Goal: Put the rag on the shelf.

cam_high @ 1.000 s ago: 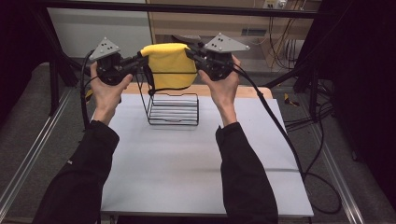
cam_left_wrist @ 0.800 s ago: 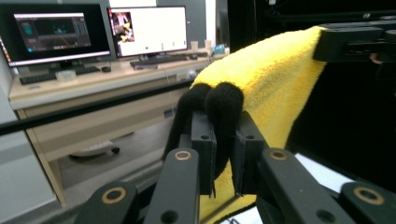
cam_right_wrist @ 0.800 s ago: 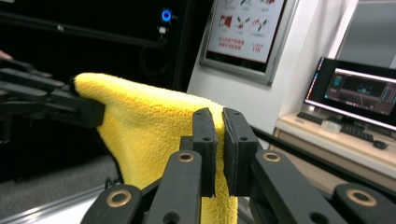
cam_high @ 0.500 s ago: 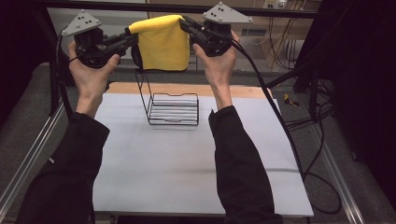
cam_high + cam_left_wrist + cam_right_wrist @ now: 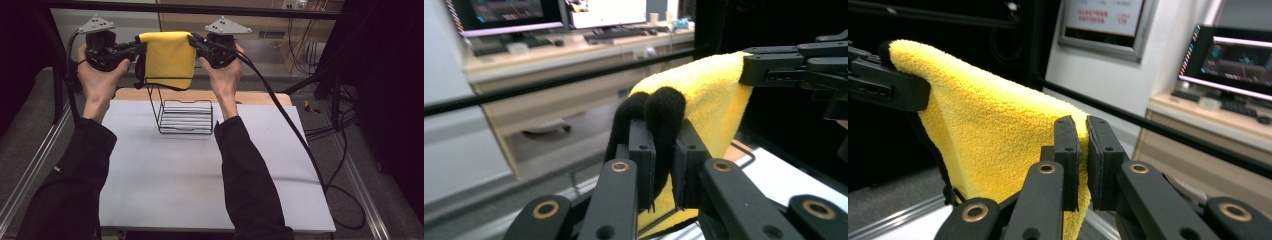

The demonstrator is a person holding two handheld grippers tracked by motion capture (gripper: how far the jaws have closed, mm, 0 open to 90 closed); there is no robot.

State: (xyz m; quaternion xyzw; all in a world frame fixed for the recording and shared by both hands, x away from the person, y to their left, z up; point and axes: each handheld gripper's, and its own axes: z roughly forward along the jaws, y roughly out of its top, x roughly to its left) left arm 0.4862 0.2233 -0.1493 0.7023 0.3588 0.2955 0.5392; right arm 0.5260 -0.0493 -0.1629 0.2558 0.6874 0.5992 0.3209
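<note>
Clearly soft and light, the cloth (image 5: 167, 57) hangs stretched above the rack (image 5: 185, 116) on the bench (image 5: 200, 175), left tongs (image 5: 141, 48) and right tongs (image 5: 192, 40) each clamped on a top corner, the best hold.

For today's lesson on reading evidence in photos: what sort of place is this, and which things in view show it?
Probably a lab or office workspace set up for recording. A white table stands inside a metal frame, cables trail across the floor, and desks behind carry computer monitors and a keyboard.
</note>
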